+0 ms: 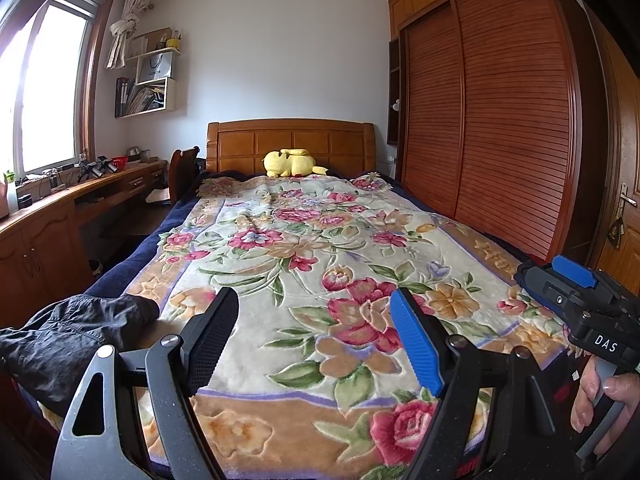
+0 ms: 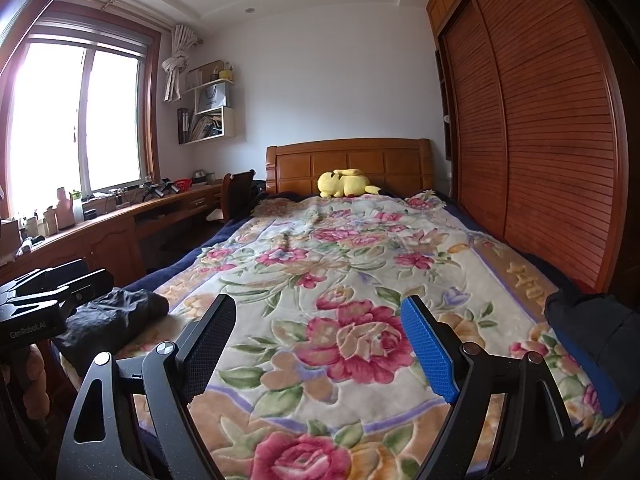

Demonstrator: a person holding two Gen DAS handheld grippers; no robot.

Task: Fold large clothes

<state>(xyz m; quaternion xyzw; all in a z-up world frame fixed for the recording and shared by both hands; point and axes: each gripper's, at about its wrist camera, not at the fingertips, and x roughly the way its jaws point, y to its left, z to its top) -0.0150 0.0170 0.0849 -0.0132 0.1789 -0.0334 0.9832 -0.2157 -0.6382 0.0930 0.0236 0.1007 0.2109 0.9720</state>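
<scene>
A bedroom seen from the foot of a bed, through two cameras held side by side. A thick floral blanket in cream, pink, orange and green covers the bed nearly to its edges, with a dark blue sheet showing along both long sides. At the far end a yellow plush toy lies against a panelled wooden headboard. The left gripper hovers over the near end of the blanket with its fingers spread wide and nothing between them, one pad black, the other blue. The right gripper is posed the same way just beside it, fingers wide apart and empty; in the left camera's view a person's hand wraps its grey handle. A crumpled black garment lies on the near left corner of the bed, beside the left gripper and not touching it. On the near right edge sits a second dark bundle with blue fabric showing beneath it; it may be more clothing, but it is cut off at the frame edge and hard to make out. A tall wardrobe with slatted wooden sliding doors fills the right wall. On the left, a bright window with a tied-up curtain stands above a long wooden desk crowded with small items, and white wall shelves hold books and a paper bag. The walls and ceiling are white.
</scene>
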